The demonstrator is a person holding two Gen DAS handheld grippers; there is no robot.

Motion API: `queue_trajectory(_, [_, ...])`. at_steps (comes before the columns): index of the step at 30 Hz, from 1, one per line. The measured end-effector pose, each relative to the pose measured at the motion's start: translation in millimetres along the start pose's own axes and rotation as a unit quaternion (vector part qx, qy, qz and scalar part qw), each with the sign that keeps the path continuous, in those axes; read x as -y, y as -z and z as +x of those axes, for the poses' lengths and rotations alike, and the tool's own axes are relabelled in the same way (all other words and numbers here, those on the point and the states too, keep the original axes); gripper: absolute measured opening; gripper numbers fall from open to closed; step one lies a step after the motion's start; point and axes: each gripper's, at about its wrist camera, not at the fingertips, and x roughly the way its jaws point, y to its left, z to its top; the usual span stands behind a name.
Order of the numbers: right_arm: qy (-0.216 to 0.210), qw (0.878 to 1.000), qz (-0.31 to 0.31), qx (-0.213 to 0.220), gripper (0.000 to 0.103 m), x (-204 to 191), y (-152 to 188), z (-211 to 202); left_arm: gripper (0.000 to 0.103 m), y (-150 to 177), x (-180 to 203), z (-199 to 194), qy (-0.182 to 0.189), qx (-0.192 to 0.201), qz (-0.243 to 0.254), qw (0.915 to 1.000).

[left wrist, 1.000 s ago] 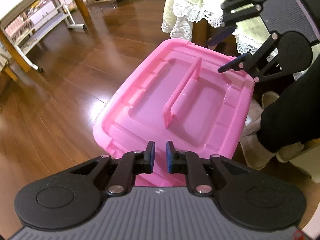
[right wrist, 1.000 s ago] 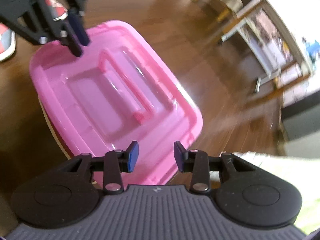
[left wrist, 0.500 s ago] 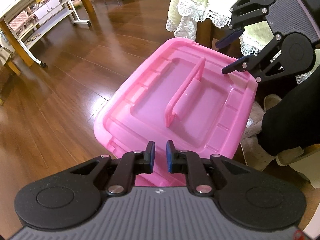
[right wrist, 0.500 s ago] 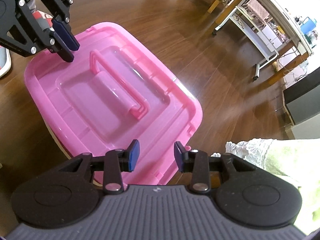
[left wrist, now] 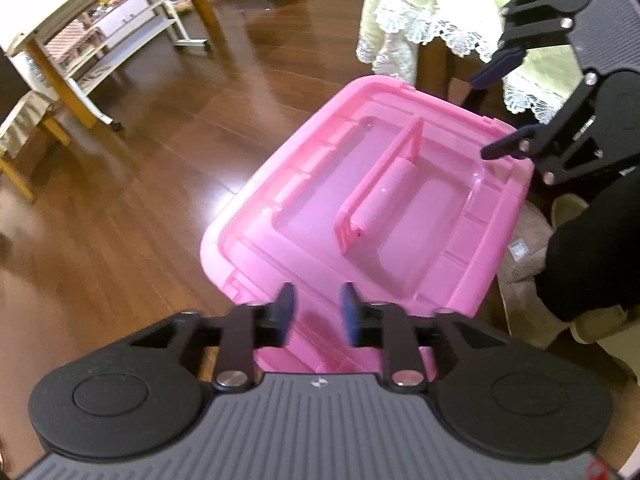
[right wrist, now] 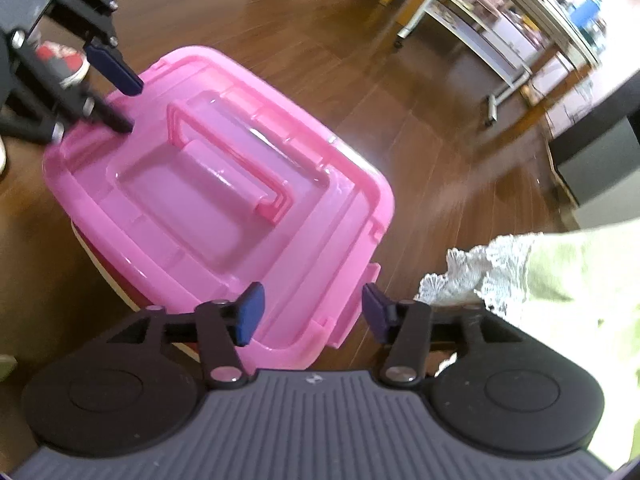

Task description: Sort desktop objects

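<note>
A pink storage box (left wrist: 372, 216), lid on and contents hidden, sits on a dark wooden floor (left wrist: 132, 168) beside a lace-edged cloth (right wrist: 520, 276), its carry handle (left wrist: 380, 184) folded along the lid's recess. The left gripper (left wrist: 316, 312) hangs over one short end, fingers now parted and empty after being nearly closed half a second ago. The right gripper (right wrist: 312, 312) hovers at the opposite end, fingers spread wider than before across the lid's latch edge, holding nothing.

Pink storage box (left wrist: 400, 208) on brown wood floor (left wrist: 160, 160), pale yellow-green tablecloth (right wrist: 572, 272) with white lace edging
</note>
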Motion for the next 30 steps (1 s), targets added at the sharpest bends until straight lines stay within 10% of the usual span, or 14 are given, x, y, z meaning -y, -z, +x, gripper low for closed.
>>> queue_trajectory(2, [0.000,1.000,0.024,0.000,0.058,3.9,-0.6,-6.3,0.081,1.4,2.2,-3.9,0.004,0.005,-0.009,0.9999])
queue_trajectory(7, [-0.016,0.996,0.090,0.003,0.072,15.6,-5.3,-27.1,0.096,4.6,12.8,-20.1,0.005,0.013,-0.031,0.9994])
queue_trajectory(13, [-0.030,0.987,0.156,0.000,0.098,18.3,-7.5,-55.4,0.100,11.5,23.7,-45.6,0.009,0.017,-0.079,0.9967])
queue_trajectory(30, [-0.036,0.950,0.307,-0.037,0.102,16.0,31.7,-107.0,0.102,44.6,30.7,-93.5,0.016,0.033,-0.156,0.9870])
